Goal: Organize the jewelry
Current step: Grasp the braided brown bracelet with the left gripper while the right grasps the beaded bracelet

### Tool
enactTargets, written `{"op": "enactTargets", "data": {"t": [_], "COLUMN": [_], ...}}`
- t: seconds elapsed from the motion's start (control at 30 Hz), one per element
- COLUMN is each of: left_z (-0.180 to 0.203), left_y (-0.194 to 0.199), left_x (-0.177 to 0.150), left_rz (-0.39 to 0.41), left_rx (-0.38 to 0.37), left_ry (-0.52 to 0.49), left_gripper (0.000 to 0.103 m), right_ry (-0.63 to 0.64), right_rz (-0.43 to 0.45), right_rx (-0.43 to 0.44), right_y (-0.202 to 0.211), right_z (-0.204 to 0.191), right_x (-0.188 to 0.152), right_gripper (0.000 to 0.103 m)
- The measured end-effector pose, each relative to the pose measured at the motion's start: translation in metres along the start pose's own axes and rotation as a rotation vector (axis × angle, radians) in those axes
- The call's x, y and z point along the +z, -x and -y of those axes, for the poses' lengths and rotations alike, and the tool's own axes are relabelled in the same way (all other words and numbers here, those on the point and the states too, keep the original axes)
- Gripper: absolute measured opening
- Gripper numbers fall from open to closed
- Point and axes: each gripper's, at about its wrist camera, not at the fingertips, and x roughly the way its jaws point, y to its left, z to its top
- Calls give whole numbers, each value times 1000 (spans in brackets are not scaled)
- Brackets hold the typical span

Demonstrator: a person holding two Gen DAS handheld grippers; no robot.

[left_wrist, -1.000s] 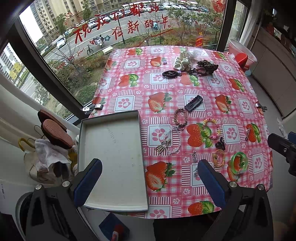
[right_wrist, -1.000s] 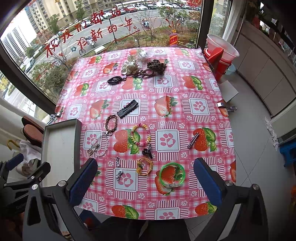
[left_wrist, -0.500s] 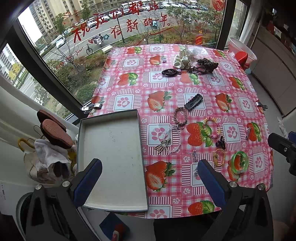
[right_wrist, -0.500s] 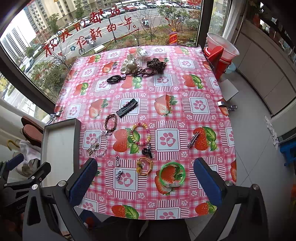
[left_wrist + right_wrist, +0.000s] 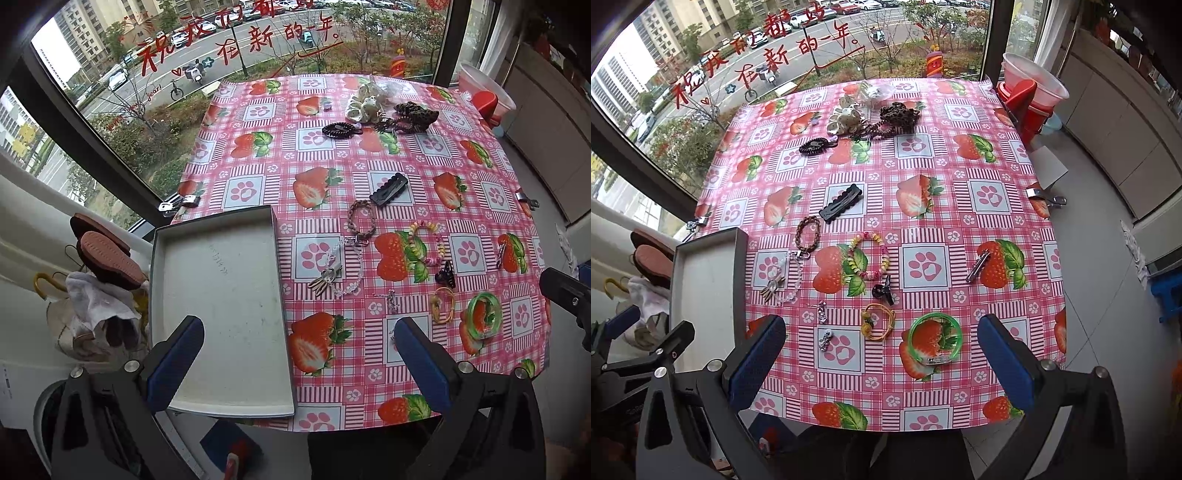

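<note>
Left wrist view: I am holding my left gripper [image 5: 295,362] wide apart above the grey tray [image 5: 221,404]; my right gripper [image 5: 882,354] is hovering spread over the green bangle [image 5: 935,339]. Jewelry is lying across the strawberry tablecloth [image 5: 369,155], beside the window [image 5: 110,74].

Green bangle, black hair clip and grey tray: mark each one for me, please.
green bangle [image 5: 935,339]: right wrist view, on its near rim.
black hair clip [image 5: 841,207]: right wrist view, on the middle of its body.
grey tray [image 5: 221,295]: left wrist view, on its bare floor.
</note>
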Motion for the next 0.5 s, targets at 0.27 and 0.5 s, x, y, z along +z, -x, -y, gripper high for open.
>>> {"op": "enactTargets", "data": {"t": [0.27,0.5], "left_z": [3,15], "left_y": [-40,-88], "left_x": [6,33], "left_rz": [-75,-82], "left_rx": [-26,-29], "left_ry": [-6,-4], "left_gripper": [103,103], "right_ry": [-25,-10], "right_rz": [-92,-151], "right_rx": [34,15], "right_y": [-37,-86], "right_z": [8,14], "right_x": [-2,4], "right_gripper": [103,103]}}
